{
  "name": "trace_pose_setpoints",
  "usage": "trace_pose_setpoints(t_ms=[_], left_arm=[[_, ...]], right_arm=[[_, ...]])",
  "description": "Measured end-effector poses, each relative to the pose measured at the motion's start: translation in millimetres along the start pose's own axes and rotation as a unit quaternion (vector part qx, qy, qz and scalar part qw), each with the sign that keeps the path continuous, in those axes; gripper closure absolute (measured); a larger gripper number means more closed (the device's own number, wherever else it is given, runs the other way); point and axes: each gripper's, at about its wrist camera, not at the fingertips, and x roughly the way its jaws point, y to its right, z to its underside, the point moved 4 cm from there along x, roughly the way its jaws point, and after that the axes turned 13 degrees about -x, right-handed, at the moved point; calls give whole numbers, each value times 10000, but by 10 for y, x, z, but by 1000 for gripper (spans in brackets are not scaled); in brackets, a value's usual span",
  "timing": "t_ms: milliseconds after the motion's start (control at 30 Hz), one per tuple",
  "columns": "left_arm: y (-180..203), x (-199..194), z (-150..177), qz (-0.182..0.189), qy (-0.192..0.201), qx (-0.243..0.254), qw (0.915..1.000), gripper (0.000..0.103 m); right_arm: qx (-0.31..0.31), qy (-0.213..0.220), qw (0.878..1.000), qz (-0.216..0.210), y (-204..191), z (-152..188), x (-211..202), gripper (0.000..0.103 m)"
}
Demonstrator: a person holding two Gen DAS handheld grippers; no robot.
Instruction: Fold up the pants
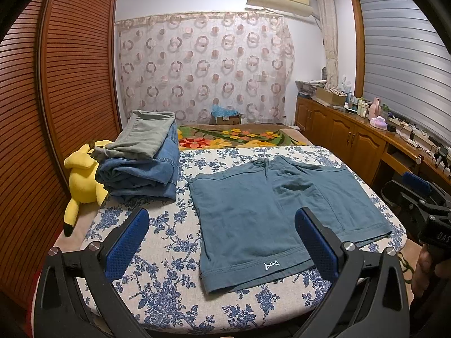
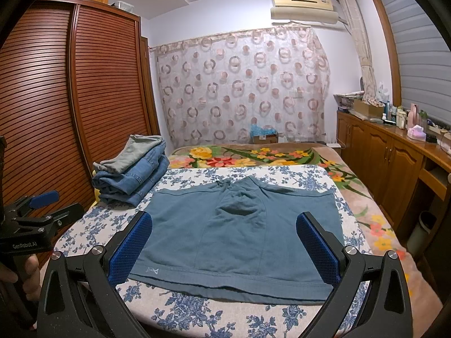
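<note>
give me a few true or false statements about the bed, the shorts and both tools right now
1. The teal shorts lie spread flat on the floral board. True.
2. The left tool is clamped on the shorts' hem. False: its jaws stand wide open, holding nothing.
3. A grey garment tops the folded jeans at the far left. True.
4. The right tool is shut. False: it is open, empty, hovering over the near hem.
5. A yellow plush toy lies beside the clothes pile. True.
6. The small white logo sits at the waistband. False: it is on the near hem of one leg; the drawstring waist is at the far side.
</note>
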Motion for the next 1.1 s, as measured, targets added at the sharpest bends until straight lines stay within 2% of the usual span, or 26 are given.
trace_pose_setpoints(t_ms=[800,1100], left_arm=[[63,-81,-26,68,0,22,10000,0],[-28,173,79,-21,-293,-16,9996,0]], right_arm=[[19,-4,10000,0,-15,-11,-5,1],[-7,-61,9999,85,-6,-5,8,1]])
